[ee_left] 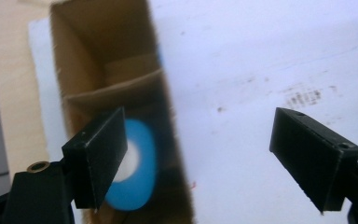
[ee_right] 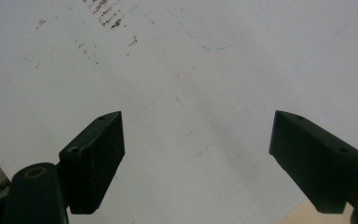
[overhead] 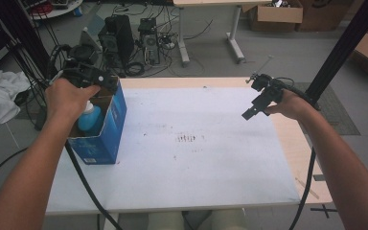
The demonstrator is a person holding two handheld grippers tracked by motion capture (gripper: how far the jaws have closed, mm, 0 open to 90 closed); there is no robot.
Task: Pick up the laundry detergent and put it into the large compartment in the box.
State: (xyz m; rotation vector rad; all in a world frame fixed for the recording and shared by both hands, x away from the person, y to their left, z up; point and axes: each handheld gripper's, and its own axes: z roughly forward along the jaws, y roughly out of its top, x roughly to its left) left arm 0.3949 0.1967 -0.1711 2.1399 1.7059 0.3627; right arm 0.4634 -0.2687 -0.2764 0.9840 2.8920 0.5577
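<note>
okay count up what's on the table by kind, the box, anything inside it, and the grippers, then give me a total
Blue cardboard box, open at the top: 1
Blue bottle standing inside the box: 1
Left gripper, jaws apart above the box: 1
Right gripper, jaws apart over the white table: 1
Total: 4

1. Both forearms are bare, with no sleeves on them.
2. The left hand-held gripper [ee_left: 200,161] has two black, wedge-shaped jaws and a brass-ringed hole at its base.
3. The right hand-held gripper [ee_right: 198,161] is matching black, with small screw holes in its jaws.
4. Black cables trail from both.
</note>
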